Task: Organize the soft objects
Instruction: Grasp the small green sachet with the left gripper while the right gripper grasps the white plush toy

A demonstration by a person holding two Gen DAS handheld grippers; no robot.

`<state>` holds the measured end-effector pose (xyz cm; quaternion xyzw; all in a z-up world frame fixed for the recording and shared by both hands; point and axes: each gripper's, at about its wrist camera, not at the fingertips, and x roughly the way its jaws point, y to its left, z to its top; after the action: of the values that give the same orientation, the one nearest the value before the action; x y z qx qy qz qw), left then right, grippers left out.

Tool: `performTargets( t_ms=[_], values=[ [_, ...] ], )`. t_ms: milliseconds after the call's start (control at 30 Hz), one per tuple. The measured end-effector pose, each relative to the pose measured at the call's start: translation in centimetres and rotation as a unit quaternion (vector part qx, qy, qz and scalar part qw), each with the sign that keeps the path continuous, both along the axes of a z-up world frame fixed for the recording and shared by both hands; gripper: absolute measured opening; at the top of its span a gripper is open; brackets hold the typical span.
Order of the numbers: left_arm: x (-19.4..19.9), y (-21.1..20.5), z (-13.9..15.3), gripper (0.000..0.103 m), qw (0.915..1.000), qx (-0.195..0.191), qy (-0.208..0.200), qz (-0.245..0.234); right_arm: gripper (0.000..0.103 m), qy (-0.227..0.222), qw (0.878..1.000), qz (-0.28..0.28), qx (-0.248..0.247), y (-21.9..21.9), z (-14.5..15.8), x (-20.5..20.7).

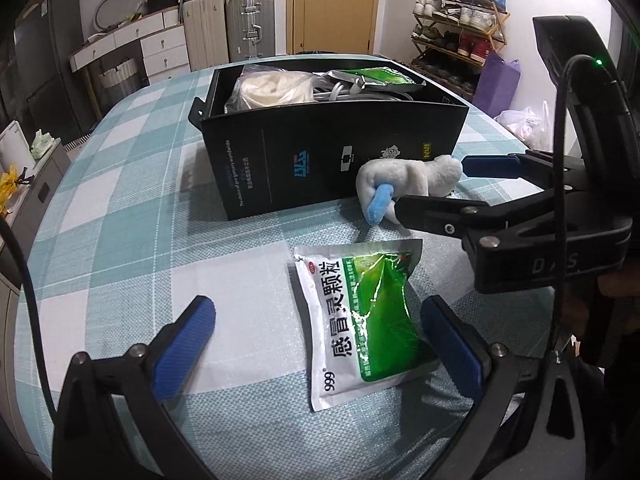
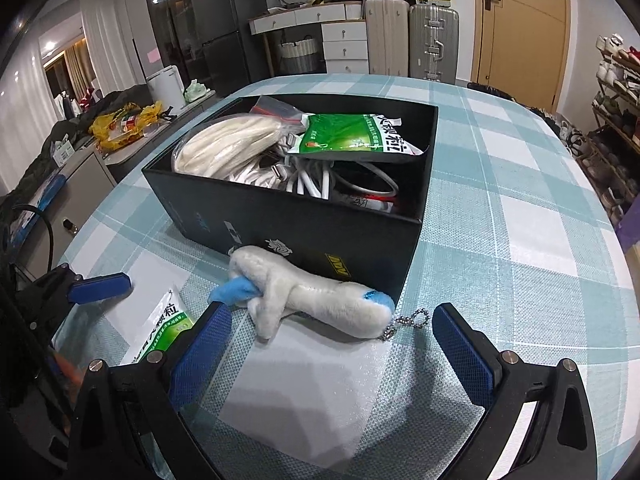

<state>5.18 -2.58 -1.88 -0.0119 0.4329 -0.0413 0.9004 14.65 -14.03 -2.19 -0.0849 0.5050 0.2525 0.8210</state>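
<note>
A grey plush toy (image 2: pixel 316 300) with blue tips and a bead chain lies on the checked tablecloth against the black box (image 2: pixel 320 236). My right gripper (image 2: pixel 332 340) is open, its fingers either side of the toy, not touching it; it shows in the left wrist view (image 1: pixel 432 186) too, as does the toy (image 1: pixel 408 184). A green and white medicine sachet (image 1: pixel 360 320) lies flat between the fingers of my open left gripper (image 1: pixel 320 328). The black box (image 1: pixel 332 160) holds a cream bundle, white cables and another green sachet (image 2: pixel 356 136).
The table (image 2: pixel 520 220) has a teal and white checked cloth. Beyond it stand suitcases (image 1: pixel 232 28), a white drawer unit, a wooden door and a shoe rack (image 1: pixel 460 20). A purple bag (image 1: pixel 496 80) sits by the rack.
</note>
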Motion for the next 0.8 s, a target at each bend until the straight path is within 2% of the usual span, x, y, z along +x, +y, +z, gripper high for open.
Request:
performTargets(
  t_ms=[167,333,400,433,567,800],
  values=[
    [-0.1,0.1,0.1,0.092,0.9999,-0.01,0.0,-0.01,0.101,-0.001,1.0,0.0,-0.004,0.2,0.0,0.0],
    [-0.5,-0.3,0.4,0.065,0.9997,-0.005,-0.008,-0.024,0.089,0.007,1.0,-0.004,-0.007,0.3,-0.2,0.2],
    [-0.6,-0.3,0.5,0.049,0.9995,-0.009,-0.011,-0.028,0.084,0.007,1.0,-0.006,-0.009,0.3,-0.3,0.3],
    [-0.7,-0.3,0.6,0.045,0.9994,-0.012,-0.012,-0.029,0.082,0.009,1.0,-0.004,-0.007,0.2,-0.3,0.3],
    [-0.8,0.0,0.8,0.039,0.9992,-0.019,-0.017,-0.03,0.072,0.012,1.0,0.001,-0.002,0.2,-0.3,0.2],
    [-0.6,0.5,1.2,0.037,0.999,-0.03,-0.025,-0.022,0.063,0.013,1.0,0.004,0.0,-0.2,-0.2,0.2]
  ],
)
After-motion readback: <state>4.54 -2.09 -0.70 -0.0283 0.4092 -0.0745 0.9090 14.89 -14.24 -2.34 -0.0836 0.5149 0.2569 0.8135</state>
